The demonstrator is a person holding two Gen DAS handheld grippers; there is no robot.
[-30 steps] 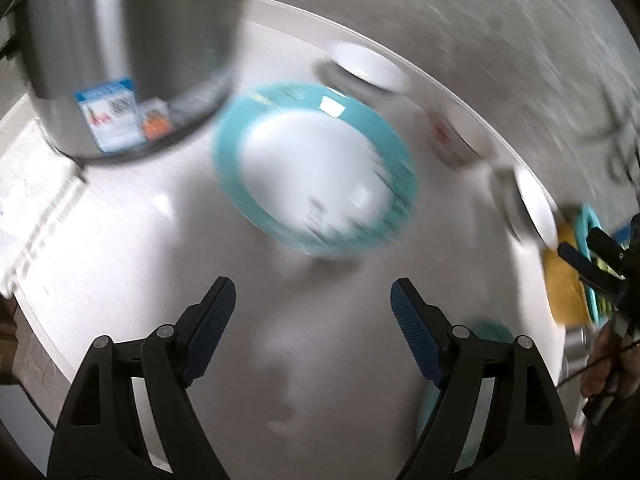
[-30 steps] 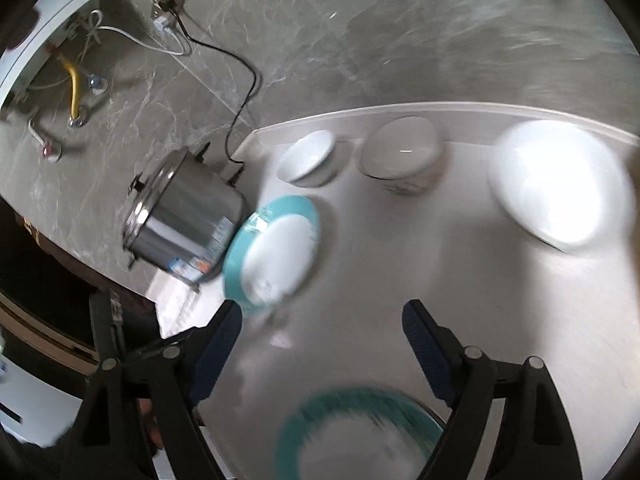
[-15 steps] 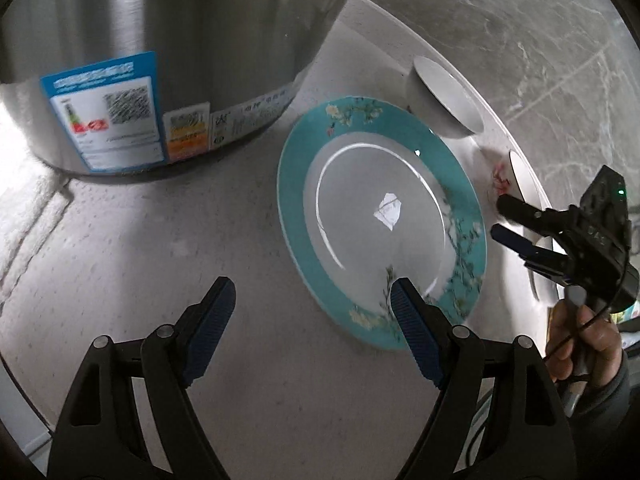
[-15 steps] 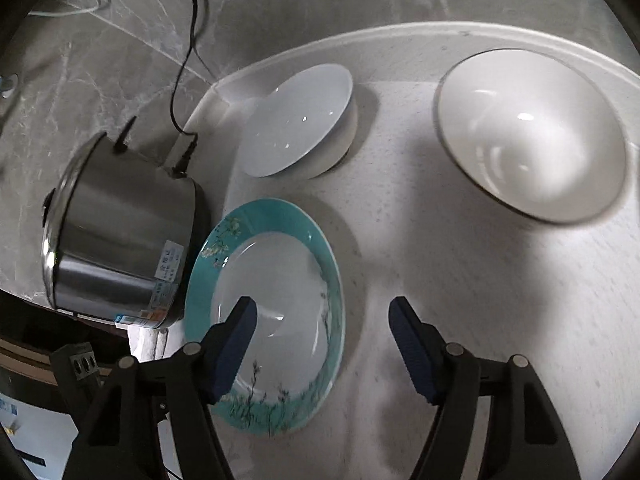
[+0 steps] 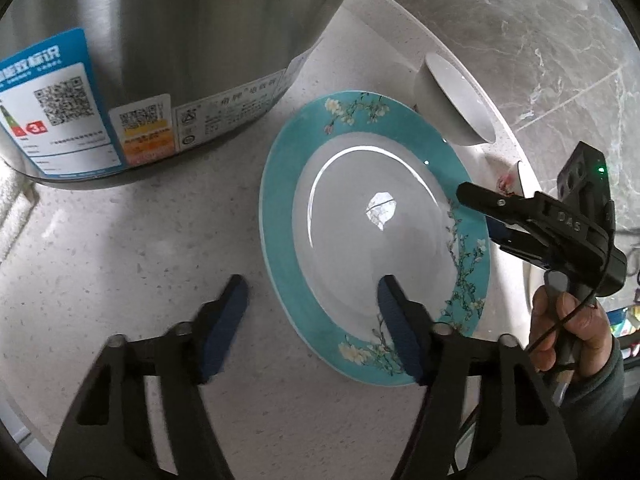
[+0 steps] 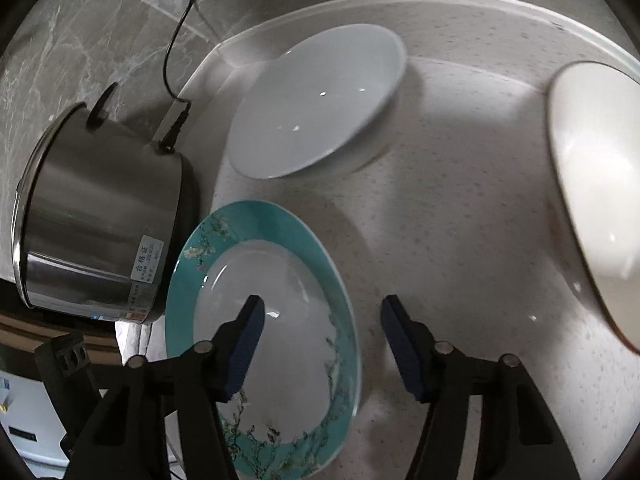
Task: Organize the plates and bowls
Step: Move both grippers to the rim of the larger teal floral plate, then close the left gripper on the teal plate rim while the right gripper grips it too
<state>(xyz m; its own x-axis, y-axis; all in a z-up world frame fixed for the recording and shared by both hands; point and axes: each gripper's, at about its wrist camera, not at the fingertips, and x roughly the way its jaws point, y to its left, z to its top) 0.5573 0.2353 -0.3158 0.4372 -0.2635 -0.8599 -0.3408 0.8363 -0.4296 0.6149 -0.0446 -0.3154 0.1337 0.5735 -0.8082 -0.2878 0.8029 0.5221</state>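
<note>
A teal-rimmed plate (image 5: 376,232) with a flower pattern lies flat on the pale counter beside a steel pot. My left gripper (image 5: 310,306) straddles its left rim, one finger over the counter and the other over the plate's white well. Its jaws are closing, and the pads do not press on the rim. My right gripper (image 6: 324,320) straddles the opposite rim of the plate (image 6: 276,332) the same way, jaws closing and pads clear. In the left wrist view the right gripper (image 5: 476,212) shows at the plate's far edge, held by a hand (image 5: 560,328).
The steel pot (image 5: 160,60) with stickers stands close to the plate's left side, its cord (image 6: 180,20) running to the wall. A white bowl (image 6: 316,104) sits behind the plate, and a dark-rimmed white bowl (image 6: 592,200) sits to the right. The marble wall (image 5: 540,40) bounds the counter.
Both grippers have come down onto the teal plate from opposite sides. Their jaws have narrowed, and each now has a rim of the plate between its fingers.
</note>
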